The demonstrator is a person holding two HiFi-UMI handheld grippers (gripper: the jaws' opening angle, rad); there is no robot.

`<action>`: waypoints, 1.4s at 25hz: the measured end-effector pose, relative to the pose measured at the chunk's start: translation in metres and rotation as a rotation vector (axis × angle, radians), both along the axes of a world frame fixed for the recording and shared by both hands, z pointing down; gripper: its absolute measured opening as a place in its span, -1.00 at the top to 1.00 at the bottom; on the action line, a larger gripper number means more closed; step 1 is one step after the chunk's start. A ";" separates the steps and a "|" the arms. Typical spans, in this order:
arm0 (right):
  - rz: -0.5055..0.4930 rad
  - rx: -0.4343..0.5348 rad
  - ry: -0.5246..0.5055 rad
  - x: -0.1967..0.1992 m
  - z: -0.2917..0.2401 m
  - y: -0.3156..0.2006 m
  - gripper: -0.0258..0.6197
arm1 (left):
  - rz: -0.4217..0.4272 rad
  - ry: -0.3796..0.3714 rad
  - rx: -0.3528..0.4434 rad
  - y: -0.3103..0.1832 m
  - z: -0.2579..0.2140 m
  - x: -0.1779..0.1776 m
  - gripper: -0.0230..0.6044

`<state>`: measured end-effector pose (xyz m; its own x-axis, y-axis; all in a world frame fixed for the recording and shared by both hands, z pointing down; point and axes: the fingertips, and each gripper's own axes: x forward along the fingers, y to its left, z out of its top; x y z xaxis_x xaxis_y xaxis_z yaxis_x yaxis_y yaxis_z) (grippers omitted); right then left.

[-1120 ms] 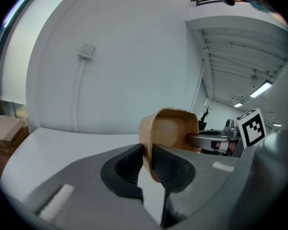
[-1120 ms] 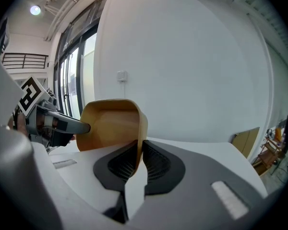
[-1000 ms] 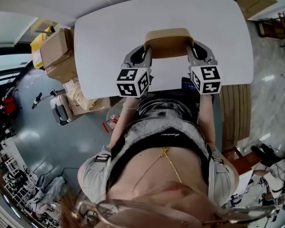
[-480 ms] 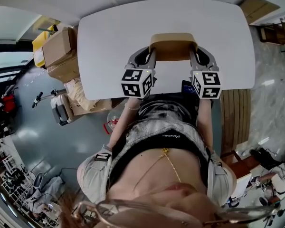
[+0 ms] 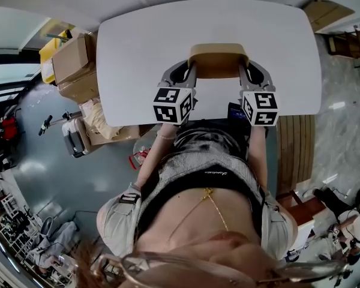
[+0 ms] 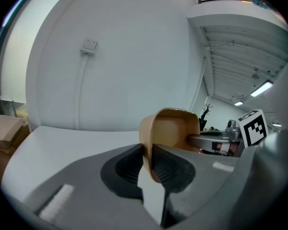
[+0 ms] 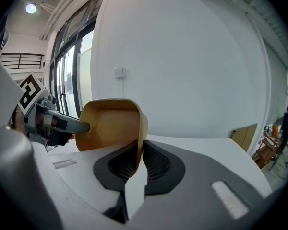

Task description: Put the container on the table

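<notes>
White table (image 5: pixel 138 47) fills the upper middle of the head view, with a grey floor (image 5: pixel 42 161) below and to the left of it; cardboard boxes (image 5: pixel 72 65) are stacked by the table's left edge, at the frame's left; a tan container (image 5: pixel 219 57), open at the top, sits in the centre of the frame over the near half of the table, and whether its base touches the surface cannot be told; the left gripper (image 5: pixel 191 69) reaches to the container's left wall and the right gripper (image 5: pixel 243 69) to its right wall, each with a marker cube nearer the person; in the left gripper view the two dark ribbed pads are clamped on the container's thin wall, one inside and one outside, with the rim rising above them just right of centre; in the right gripper view the jaws likewise pinch the opposite wall, nearly together with only the wall between them; a wall switch (image 6: pixel 90 45) with a cable duct running down from it shows at upper left behind the table in the left gripper view; tall windows (image 7: pixel 72 75) stand at the left of the right gripper view.
</notes>
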<state>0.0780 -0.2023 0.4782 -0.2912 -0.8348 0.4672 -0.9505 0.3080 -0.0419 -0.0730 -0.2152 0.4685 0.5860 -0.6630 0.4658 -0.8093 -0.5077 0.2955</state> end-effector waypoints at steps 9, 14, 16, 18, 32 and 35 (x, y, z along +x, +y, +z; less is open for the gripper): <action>-0.004 -0.012 0.006 0.004 0.002 -0.001 0.74 | 0.006 -0.011 -0.004 -0.004 0.000 0.005 0.80; -0.005 -0.017 0.005 0.005 0.005 -0.003 0.74 | 0.013 -0.016 -0.009 -0.006 0.002 0.007 0.80; -0.005 -0.019 0.004 0.006 0.006 -0.004 0.74 | 0.013 -0.018 -0.009 -0.007 0.003 0.007 0.80; -0.007 -0.023 0.005 0.007 0.007 -0.004 0.74 | 0.013 -0.019 -0.012 -0.007 0.004 0.008 0.80; -0.029 -0.076 0.011 0.002 0.028 0.001 0.73 | 0.007 -0.043 -0.056 -0.001 0.024 0.004 0.80; -0.033 -0.096 0.013 0.002 0.035 0.001 0.73 | 0.007 -0.048 -0.074 -0.001 0.031 0.004 0.80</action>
